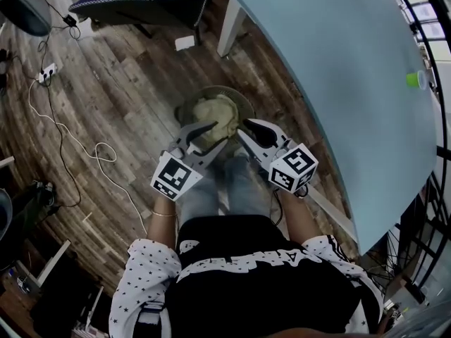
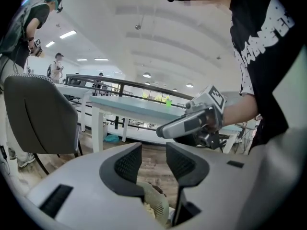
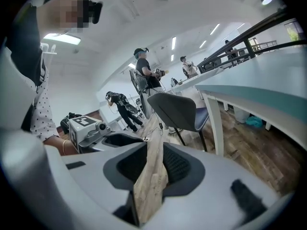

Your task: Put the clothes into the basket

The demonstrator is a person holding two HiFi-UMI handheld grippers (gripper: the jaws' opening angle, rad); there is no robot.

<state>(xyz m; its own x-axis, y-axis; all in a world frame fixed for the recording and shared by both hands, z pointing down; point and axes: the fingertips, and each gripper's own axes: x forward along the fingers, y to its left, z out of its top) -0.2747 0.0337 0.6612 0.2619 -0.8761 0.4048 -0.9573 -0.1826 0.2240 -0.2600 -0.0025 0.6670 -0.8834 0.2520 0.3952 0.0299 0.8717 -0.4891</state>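
Note:
A round basket stands on the wooden floor in front of my knees, filled with cream-coloured clothes. Both grippers hang just above its near side. The left gripper is open, with bare pads; through its gap I see floor and the basket's white lattice rim. The right gripper stands at the basket's right edge, its jaws a narrower gap apart. Only pale floorboards seem to show between its pads. In the left gripper view the right gripper hovers just ahead.
A long pale blue table runs along the right, with a green cup on it. A dark chair stands beyond the basket. White cables and a power strip lie on the floor at left. Several people work further back.

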